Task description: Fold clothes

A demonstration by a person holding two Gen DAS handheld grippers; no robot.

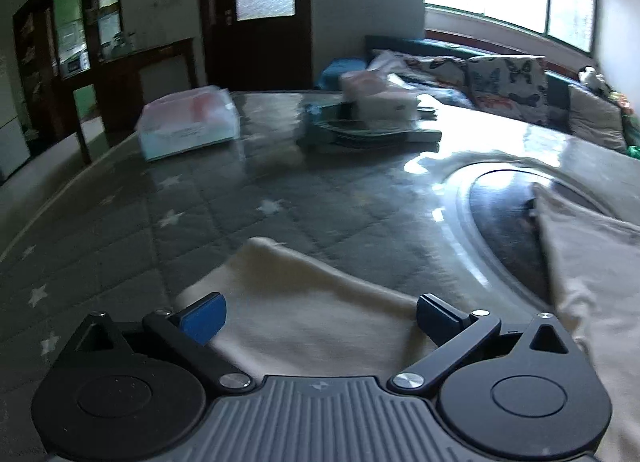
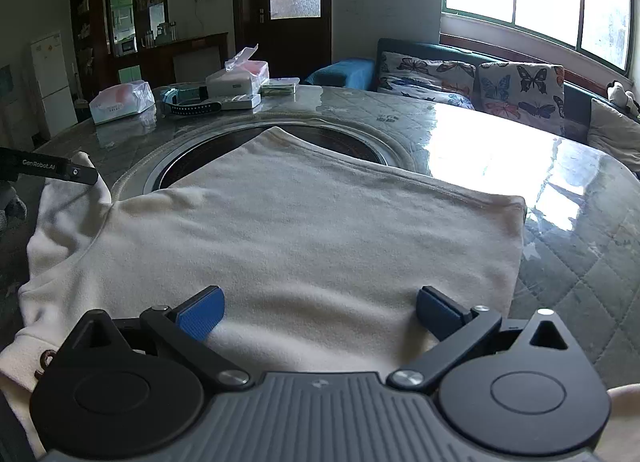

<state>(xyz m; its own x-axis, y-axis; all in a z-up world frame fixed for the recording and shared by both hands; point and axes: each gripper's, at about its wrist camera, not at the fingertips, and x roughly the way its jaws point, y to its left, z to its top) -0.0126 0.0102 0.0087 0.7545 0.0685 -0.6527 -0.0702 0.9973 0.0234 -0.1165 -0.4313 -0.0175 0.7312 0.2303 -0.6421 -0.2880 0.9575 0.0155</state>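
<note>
A cream long-sleeved top (image 2: 300, 230) lies spread on the round glass-topped table (image 2: 540, 166), partly over the dark centre disc (image 2: 320, 138). My right gripper (image 2: 320, 312) is open and empty, its blue pads (image 2: 202, 312) low over the near part of the top. My left gripper (image 1: 320, 318) is open and empty above a cream sleeve (image 1: 304, 298); the body of the top (image 1: 592, 270) lies to its right. The left gripper's black arm (image 2: 52, 168) shows at the left edge of the right wrist view, over the sleeve (image 2: 68, 214).
At the table's far side stand a tissue pack (image 2: 120, 100), white boxes (image 2: 236, 82) and a dark strap (image 2: 192, 107). A sofa with butterfly cushions (image 2: 516, 90) runs under the window. The table's quilted cover (image 1: 200, 214) lies under glass.
</note>
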